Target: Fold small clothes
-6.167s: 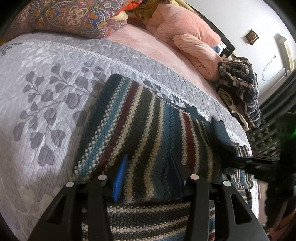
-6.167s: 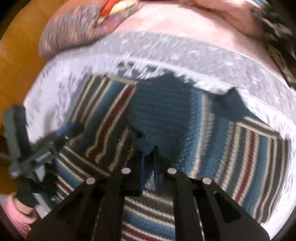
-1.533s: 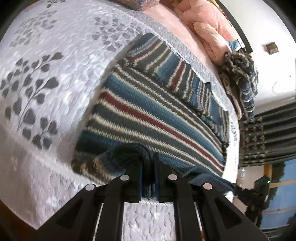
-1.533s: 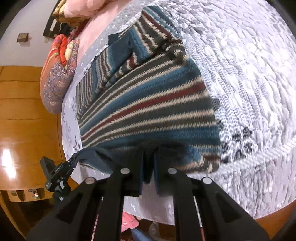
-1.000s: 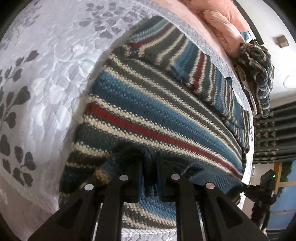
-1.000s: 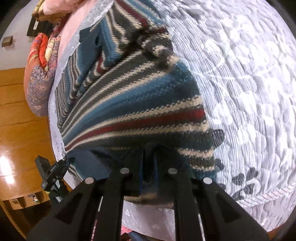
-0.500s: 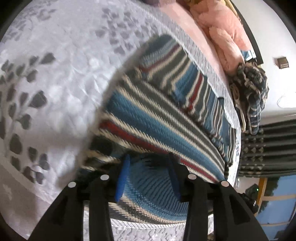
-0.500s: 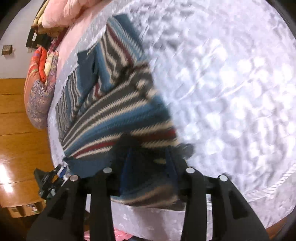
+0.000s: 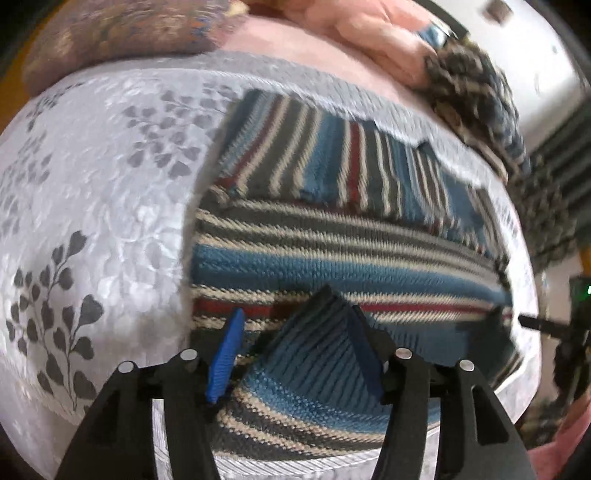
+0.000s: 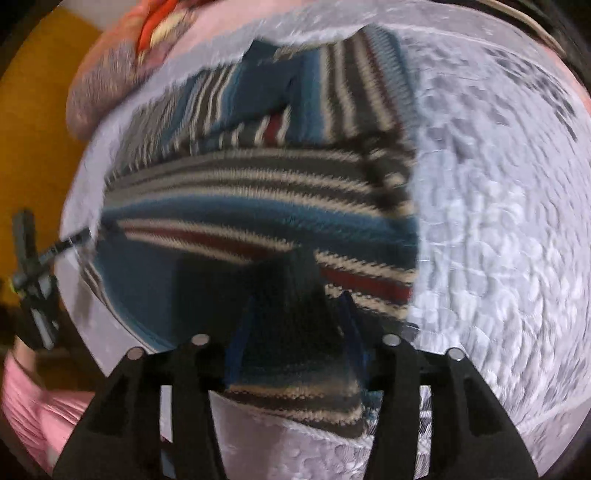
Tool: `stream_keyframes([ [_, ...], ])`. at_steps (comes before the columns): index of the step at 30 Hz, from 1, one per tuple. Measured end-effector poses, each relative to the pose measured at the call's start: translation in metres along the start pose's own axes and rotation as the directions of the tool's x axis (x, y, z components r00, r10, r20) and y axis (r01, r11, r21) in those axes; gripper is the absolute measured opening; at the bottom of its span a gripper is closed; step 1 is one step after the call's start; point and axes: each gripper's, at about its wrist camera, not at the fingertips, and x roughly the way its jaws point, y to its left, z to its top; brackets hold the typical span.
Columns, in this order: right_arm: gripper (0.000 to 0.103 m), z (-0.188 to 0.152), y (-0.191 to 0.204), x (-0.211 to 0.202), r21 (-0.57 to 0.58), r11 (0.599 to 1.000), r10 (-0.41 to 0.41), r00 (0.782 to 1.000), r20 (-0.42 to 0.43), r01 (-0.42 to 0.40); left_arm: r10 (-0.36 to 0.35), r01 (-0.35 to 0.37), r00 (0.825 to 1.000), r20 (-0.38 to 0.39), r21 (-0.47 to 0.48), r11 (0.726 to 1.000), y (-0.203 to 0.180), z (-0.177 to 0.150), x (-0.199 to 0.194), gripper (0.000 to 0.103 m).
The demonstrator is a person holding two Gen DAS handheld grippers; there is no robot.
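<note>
Striped sweater point(image 9: 332, 258) flat on grey bedspread point(image 9: 92, 221), long axis crosswise ahead of you; near hem peaks between spread jaws of left gripper point(image 9: 295, 354) and right gripper point(image 10: 295, 332), both gaping, nothing clamped

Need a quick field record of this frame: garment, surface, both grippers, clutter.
garment: striped knit sweater, lying on the bed, near hem bunched into a peak between each gripper's fingers
surface: grey leaf-print bedspread
left gripper: open, fingers either side of the hem peak
right gripper: open, straddling a raised fold at the hem
clutter: patterned pillow, pink blanket, dark plaid clothes pile at the far side
image quality: motion blur in both views
</note>
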Motion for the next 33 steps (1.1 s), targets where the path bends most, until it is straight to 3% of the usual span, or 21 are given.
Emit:
stream_keyframes([
  [3,0.052,0.004,0.005,0.016,-0.037,0.998,-0.048,0.998,-0.035,0.046,0.015,-0.014,1.0,-0.018,0.042,0.999,-0.009,-0.003,0.011,0.059],
  [10,0.054,0.011,0.001,0.038,-0.025,0.999,-0.049,0.996,-0.073,0.047,0.077,-0.071,0.995,-0.064,0.094,0.993,-0.015,-0.007,0.039,0.06],
  [13,0.035,0.011,0.007,0.039,-0.044,0.998,-0.045,0.996,-0.079,0.041,0.101,-0.092,0.993,-0.062,0.133,0.987,-0.023,-0.009,0.043,0.06],
  [14,0.024,0.011,0.007,0.039,-0.043,0.998,-0.048,0.996,-0.081,0.045,0.11,-0.1,0.992,-0.062,0.146,0.984,-0.024,-0.009,0.044,0.059],
  [16,0.012,0.013,0.009,0.039,-0.031,0.999,-0.035,0.996,-0.078,0.033,0.077,-0.068,0.995,-0.059,0.146,0.987,-0.026,-0.009,0.043,0.042],
  [21,0.009,0.014,0.01,0.024,-0.026,1.0,0.004,0.999,-0.05,-0.005,0.045,-0.036,0.997,-0.055,0.153,0.988,-0.03,-0.009,0.038,0.012],
  [26,0.009,0.017,0.005,-0.001,0.002,0.997,0.075,0.997,0.013,-0.075,-0.022,0.023,1.0,-0.016,0.113,0.993,-0.023,-0.005,0.023,0.01],
  [33,0.009,0.026,-0.003,-0.033,0.045,0.989,0.138,0.983,0.125,-0.144,-0.081,0.071,0.989,0.128,0.08,0.994,-0.027,0.011,-0.014,0.01],
])
